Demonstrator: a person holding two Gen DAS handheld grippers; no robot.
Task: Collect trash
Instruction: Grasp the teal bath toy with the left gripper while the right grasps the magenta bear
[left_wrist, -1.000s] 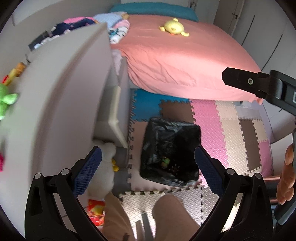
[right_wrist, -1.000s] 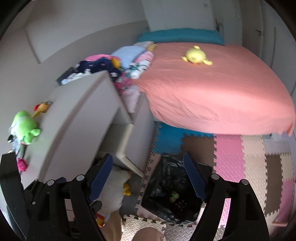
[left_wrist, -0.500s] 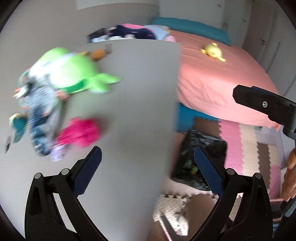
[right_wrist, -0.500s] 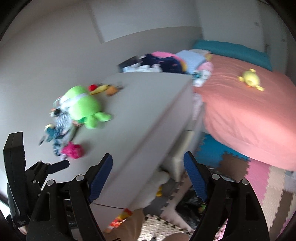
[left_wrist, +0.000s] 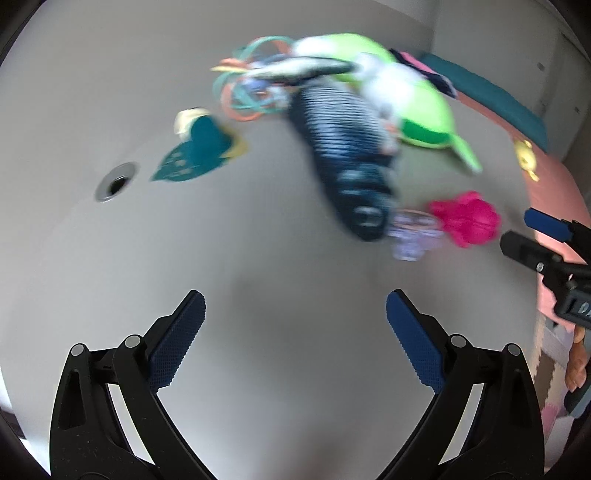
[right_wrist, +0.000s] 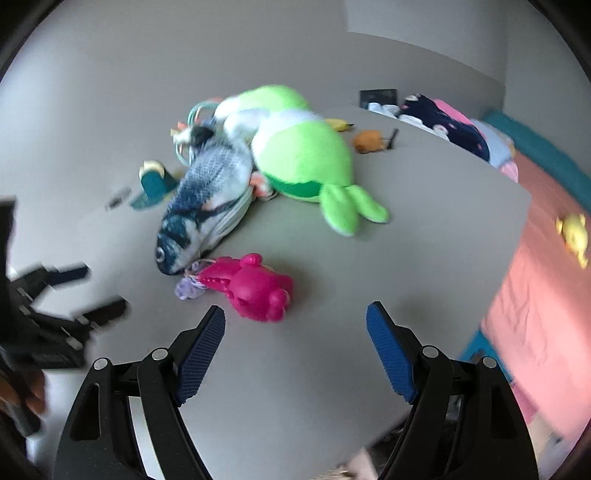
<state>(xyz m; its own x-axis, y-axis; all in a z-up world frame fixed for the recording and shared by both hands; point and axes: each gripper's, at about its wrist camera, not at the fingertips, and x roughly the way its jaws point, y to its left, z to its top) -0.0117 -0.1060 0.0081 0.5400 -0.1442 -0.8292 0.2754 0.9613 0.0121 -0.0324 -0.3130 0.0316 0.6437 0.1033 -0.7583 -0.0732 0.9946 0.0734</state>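
Both grippers hang over a grey surface (right_wrist: 332, 350) strewn with toys, each empty with its jaws spread wide. The left gripper (left_wrist: 295, 321) points down at a bare stretch of it; the right gripper (right_wrist: 295, 325) sits just short of a bright pink rubber toy (right_wrist: 251, 286), which lies beyond its left fingertip and is not touched. Pressed against the pink toy's far end is a small crumpled lilac scrap (right_wrist: 188, 288) (the likeliest piece of trash in sight, though it is too blurred to name), and it also meets the snout of a plush fish (right_wrist: 210, 199) printed in blue and white scales. Beside the fish lies a lime-green plush animal (right_wrist: 306, 162), its feet toward the right gripper. Behind the fish's tail is a tangle of pastel rings (left_wrist: 243, 88), and to the left a teal fabric piece (left_wrist: 195, 155) lies flat near a round cable hole (left_wrist: 114, 181) in the surface. A small orange toy (right_wrist: 369, 142) rests farther back. To the right, past the surface's edge, is a bed (right_wrist: 535, 295) with a salmon-pink cover and a yellow plush (right_wrist: 574, 232) on it.
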